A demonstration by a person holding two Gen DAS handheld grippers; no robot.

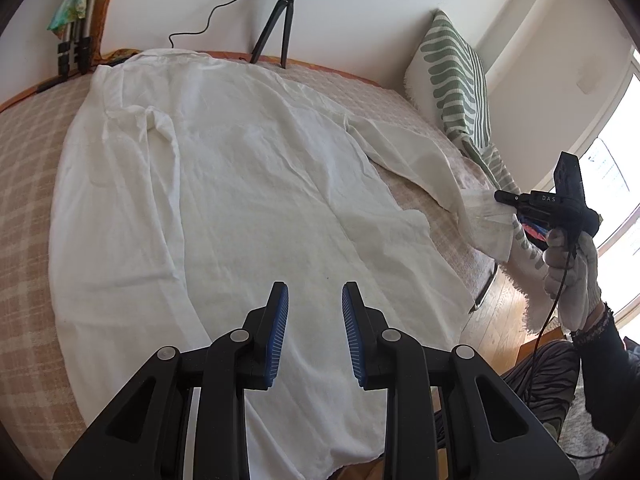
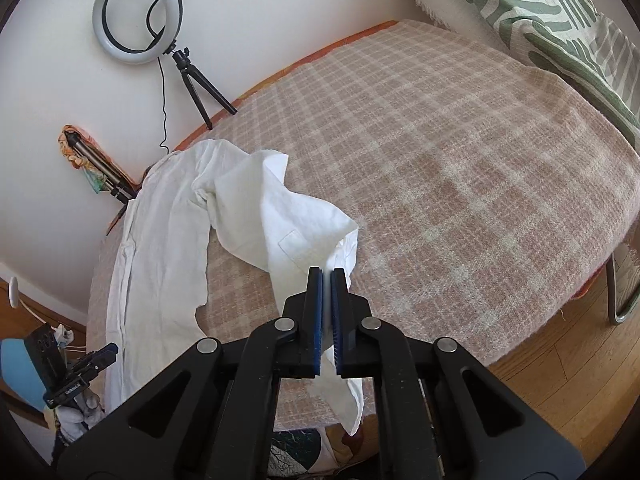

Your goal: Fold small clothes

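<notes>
A white shirt (image 1: 224, 184) is spread on the plaid-covered bed (image 2: 460, 160), ahead of and beneath the left gripper (image 1: 315, 334), whose jaws are held wide and empty. A sleeve cuff (image 2: 340, 248) is pinched between the jaws of the right gripper (image 2: 327, 312). The cloth is judged light, limp and easily creased; hems and cuffs are best gripped.

White shirt (image 1: 224, 184) lies spread on plaid bed (image 1: 24, 184). Left gripper (image 1: 315, 308) above hem, jaws apart, nothing between. Right gripper (image 1: 505, 197) at bed's right edge, clamped on sleeve cuff (image 1: 490, 222). Tripod (image 1: 276, 28) by wall; green-patterned pillow (image 1: 456, 76) right.
</notes>
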